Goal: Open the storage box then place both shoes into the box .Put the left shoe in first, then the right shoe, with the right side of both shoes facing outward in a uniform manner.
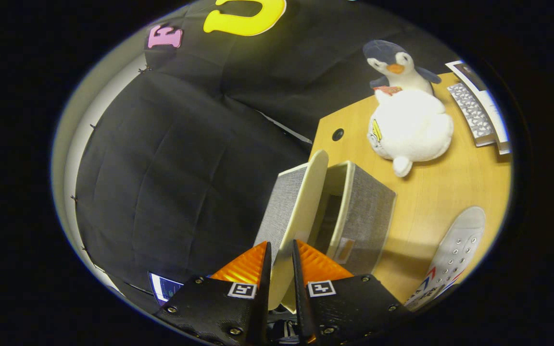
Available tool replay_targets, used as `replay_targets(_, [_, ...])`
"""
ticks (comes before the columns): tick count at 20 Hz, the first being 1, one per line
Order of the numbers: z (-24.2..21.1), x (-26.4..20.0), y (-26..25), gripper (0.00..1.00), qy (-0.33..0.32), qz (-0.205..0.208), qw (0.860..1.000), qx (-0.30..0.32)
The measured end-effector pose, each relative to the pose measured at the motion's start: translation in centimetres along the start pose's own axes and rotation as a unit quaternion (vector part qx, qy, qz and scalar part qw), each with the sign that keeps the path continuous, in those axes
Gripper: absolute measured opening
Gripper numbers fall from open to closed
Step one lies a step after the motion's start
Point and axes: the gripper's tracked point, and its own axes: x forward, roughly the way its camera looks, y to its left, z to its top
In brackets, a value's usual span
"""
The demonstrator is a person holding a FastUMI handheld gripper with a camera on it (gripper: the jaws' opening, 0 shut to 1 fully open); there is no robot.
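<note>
At lower centre, the gripper (282,262) pinches the lid (301,211) edge between both orange fingers, tilting it off the grey box (366,211) so shoes can go in. One white shoe (452,259) waits at lower right; a toy penguin (409,120) sits beyond.

So the gripper (281,262) has both orange fingers (243,264) pinched on the cream lid (301,211) of the grey storage box (363,211), lid swung up on edge, box open (inside looks dark). The box sits at the desk (431,192) edge; a white sneaker (455,257) lies near it, a plush penguin (409,115) further back by a keyboard (472,113)
</note>
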Motion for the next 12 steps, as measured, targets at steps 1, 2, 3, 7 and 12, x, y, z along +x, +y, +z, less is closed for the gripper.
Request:
replay_targets(1, [-0.2,0.1,-0.7,0.24,0.002,-0.005,1.0,0.012])
replay_targets(2, [-0.3,0.2,-1.0,0.25,0.001,-0.004,1.0,0.026])
replay_targets(3, [-0.1,0.4,-1.4,0.25,-0.001,-0.006,0.999,0.039])
replay_targets(7, [0.1,1.0,-1.9,0.35,0.002,0.009,0.998,0.056])
replay_targets(12, [0.7,0.2,0.8,0.05,0.006,0.015,0.998,0.059])
